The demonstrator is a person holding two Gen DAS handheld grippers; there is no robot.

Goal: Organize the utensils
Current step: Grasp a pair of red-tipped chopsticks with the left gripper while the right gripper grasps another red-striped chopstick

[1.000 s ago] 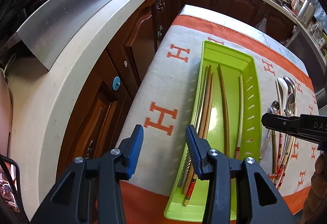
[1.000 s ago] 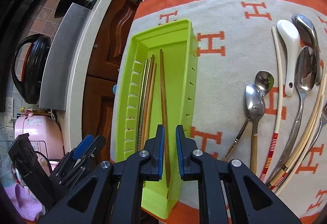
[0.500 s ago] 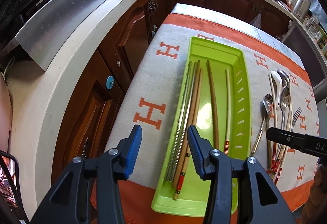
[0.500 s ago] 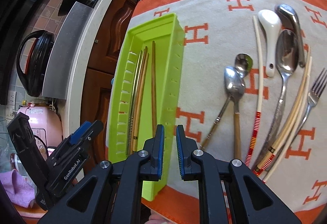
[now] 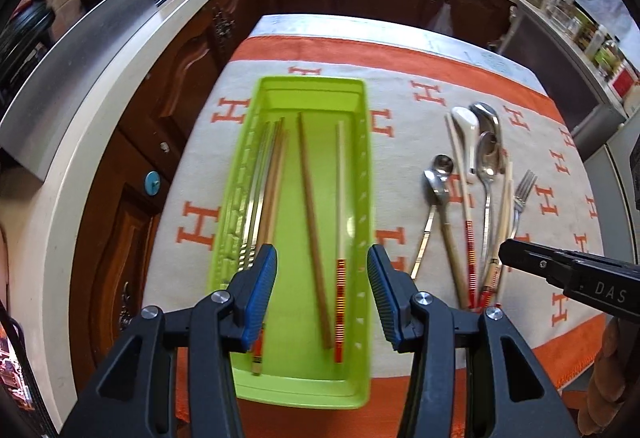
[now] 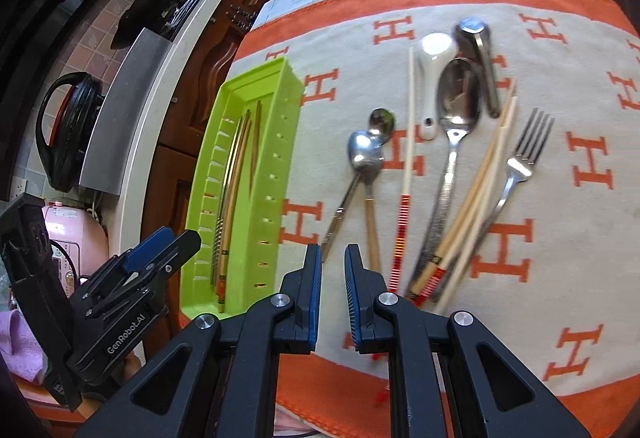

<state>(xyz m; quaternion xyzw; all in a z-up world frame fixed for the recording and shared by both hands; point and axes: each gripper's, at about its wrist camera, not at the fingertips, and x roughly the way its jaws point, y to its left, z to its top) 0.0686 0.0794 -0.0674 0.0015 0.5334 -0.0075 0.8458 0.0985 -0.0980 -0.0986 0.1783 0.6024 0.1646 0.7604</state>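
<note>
Right wrist view: the green tray [image 6: 244, 206] on the counter's cloth [image 6: 580, 278] holds chopsticks; stiff, slick spoons [image 6: 456, 106], light chopsticks [image 6: 404, 174] and a fork [image 6: 524, 154] lie beside it, best pinched mid-handle. My right gripper [image 6: 333, 278] hovers tilted down, nearly closed, empty; my left gripper [image 5: 322, 290], just widening, is empty over the tray.

Orange "H" letters are woven across the cloth [image 6: 560, 78] under and ahead of both grippers. The left gripper [image 6: 132, 278], seen left of the right gripper's fingers, reads "GenRobot.AI" on its body. The right gripper [image 5: 520, 254], seen right of the left gripper's fingers, shows "DAS".
</note>
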